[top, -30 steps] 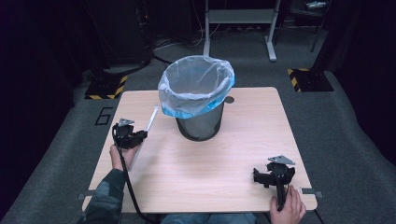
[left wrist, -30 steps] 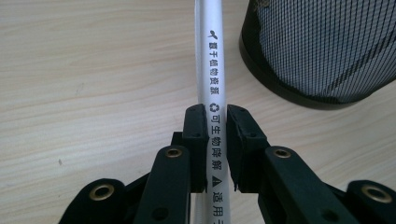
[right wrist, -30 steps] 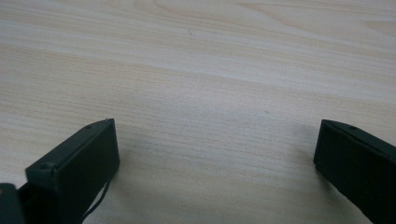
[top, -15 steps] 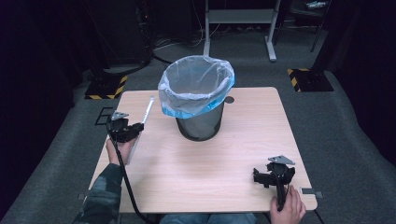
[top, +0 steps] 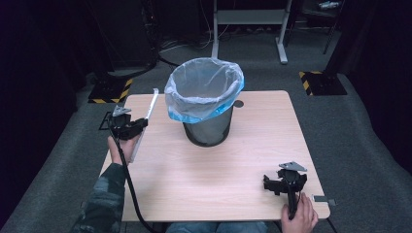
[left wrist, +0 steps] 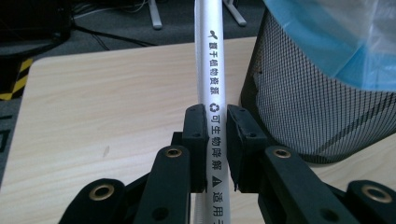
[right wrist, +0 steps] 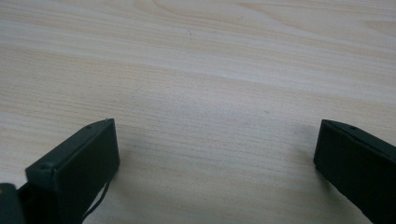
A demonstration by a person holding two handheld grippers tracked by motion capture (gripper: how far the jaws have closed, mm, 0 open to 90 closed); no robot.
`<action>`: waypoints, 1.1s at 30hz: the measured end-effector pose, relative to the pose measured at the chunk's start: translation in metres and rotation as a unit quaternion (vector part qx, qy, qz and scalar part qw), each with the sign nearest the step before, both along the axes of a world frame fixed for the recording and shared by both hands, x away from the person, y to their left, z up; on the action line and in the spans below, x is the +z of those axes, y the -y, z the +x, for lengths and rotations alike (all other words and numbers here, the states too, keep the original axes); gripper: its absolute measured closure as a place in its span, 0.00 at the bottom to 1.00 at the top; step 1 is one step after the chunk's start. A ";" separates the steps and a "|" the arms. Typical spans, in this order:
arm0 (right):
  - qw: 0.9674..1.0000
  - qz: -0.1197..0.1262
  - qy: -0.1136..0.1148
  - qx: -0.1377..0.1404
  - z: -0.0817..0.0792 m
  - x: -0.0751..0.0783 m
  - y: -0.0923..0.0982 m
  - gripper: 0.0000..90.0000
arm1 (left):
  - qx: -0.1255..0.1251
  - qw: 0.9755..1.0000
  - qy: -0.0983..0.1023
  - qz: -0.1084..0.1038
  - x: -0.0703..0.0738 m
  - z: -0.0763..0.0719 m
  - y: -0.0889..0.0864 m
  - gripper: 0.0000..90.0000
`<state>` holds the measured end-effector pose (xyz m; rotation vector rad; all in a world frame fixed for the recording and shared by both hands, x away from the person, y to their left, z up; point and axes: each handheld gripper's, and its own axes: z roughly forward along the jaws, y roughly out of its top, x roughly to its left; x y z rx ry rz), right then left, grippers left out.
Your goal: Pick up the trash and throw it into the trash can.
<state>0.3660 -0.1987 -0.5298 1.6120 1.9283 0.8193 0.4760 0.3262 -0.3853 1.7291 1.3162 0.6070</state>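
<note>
Your left gripper (top: 130,127) is clamped on a long white paper-wrapped stick (left wrist: 211,88), held off the table (top: 252,145) at its left edge, just left of the mesh bin (top: 208,128) with its plastic liner (top: 204,87); your right gripper (top: 284,183) rests low at the near right corner, jaws wide apart, nothing between them.

The person's left arm is wearing a mottled dark grey-green camouflage sleeve (top: 99,204). Each hand is carrying a black two-jaw claw, left (top: 130,127) and right (top: 282,182), built of flat linkage bars with brass-coloured rivets, topped by a grey three-cornered plate and trailing a black cable.
</note>
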 end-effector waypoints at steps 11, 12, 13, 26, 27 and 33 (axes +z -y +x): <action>1.000 0.001 0.002 0.000 0.000 0.000 0.000 0.00 | -0.002 1.000 0.018 -0.001 0.018 0.005 0.004 0.87; 1.000 -0.001 0.002 0.001 0.000 0.000 0.000 0.00 | -0.002 1.000 0.020 -0.001 0.020 0.006 0.004 0.87; 1.000 0.001 0.002 0.000 0.000 0.000 0.000 0.00 | -0.002 1.000 0.022 0.000 0.022 0.006 0.005 0.87; 1.000 -0.001 0.001 0.001 0.000 0.000 0.000 0.00 | -0.018 0.999 0.049 0.010 0.060 0.014 0.018 0.87; 1.000 0.001 0.002 0.000 0.000 0.000 0.000 0.00 | -0.019 0.998 0.051 0.011 0.062 0.015 0.019 0.87; 1.000 0.001 0.002 0.000 0.000 0.000 0.000 0.00 | -0.024 0.998 0.061 0.015 0.077 0.019 0.027 0.87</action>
